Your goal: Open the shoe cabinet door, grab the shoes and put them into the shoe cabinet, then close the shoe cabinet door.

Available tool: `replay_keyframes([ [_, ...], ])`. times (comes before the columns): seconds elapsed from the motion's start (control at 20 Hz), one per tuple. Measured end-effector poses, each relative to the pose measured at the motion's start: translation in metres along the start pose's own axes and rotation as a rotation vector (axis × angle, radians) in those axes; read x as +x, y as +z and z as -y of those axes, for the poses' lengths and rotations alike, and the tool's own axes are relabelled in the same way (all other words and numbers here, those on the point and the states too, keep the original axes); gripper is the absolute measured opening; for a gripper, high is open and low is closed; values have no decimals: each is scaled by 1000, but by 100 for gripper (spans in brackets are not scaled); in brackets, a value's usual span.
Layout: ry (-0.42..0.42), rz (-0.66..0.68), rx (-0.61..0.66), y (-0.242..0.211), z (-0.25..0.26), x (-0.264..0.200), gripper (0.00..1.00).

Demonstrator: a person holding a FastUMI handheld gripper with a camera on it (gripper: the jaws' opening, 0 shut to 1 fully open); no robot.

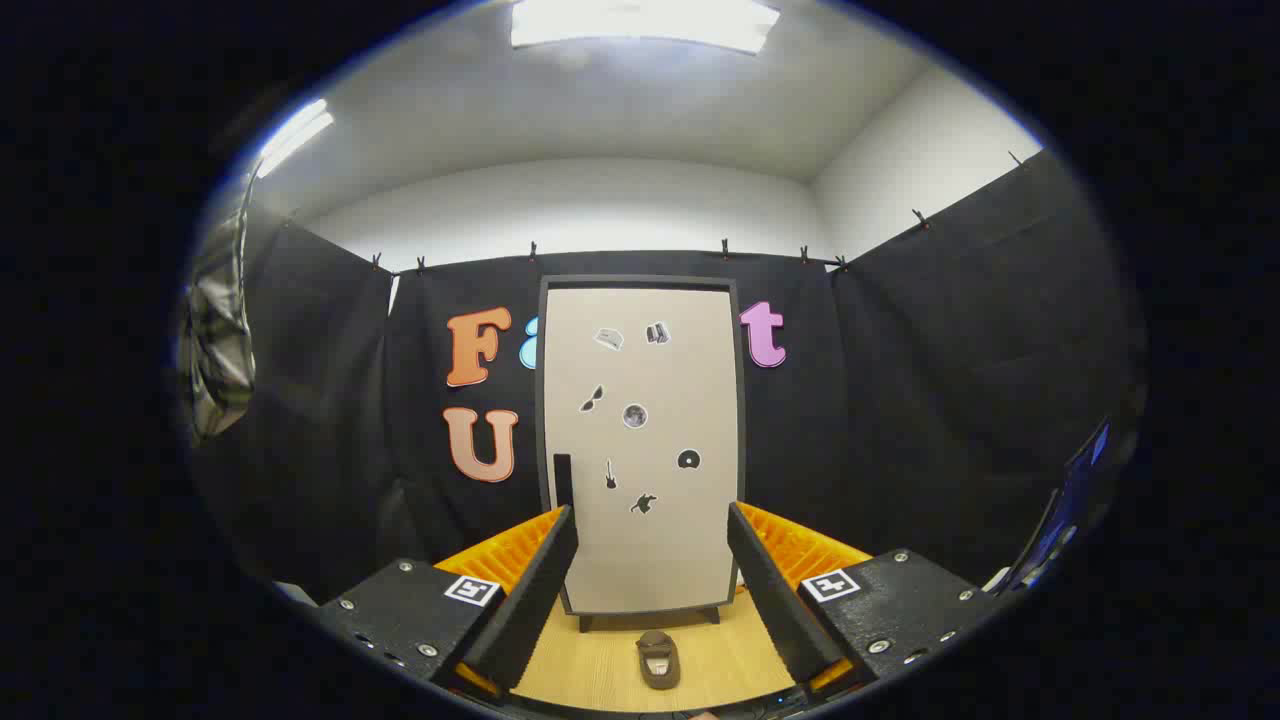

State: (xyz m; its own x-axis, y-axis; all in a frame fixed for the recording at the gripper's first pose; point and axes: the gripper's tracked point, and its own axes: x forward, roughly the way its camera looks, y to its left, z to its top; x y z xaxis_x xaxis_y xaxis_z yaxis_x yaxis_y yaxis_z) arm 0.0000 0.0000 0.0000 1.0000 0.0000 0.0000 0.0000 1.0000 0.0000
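A tall shoe cabinet (640, 440) stands upright on the wooden floor, straight ahead beyond my fingers. Its pale door is shut, framed in dark grey and dotted with small stickers. A dark vertical handle (563, 480) sits low on the door's left side. One brown shoe (658, 660) lies on the floor in front of the cabinet, between my fingers and nearer to me than the cabinet feet. My gripper (650, 575) is open, its fingers spread wide with nothing held between them. The left fingertip (560, 530) appears just below the handle, still well short of the door.
Black cloth walls close in the booth behind and on both sides of the cabinet. A crumpled silvery sheet (215, 340) hangs at the left wall. A screen edge (1075, 500) shows low on the right. Light wooden floor (590, 660) spreads before the cabinet.
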Motion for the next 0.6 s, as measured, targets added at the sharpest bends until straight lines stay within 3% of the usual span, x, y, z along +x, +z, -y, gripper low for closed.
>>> replay_keyframes([
  [0.6,13,-24,-26,-10,-12,18,94],
])
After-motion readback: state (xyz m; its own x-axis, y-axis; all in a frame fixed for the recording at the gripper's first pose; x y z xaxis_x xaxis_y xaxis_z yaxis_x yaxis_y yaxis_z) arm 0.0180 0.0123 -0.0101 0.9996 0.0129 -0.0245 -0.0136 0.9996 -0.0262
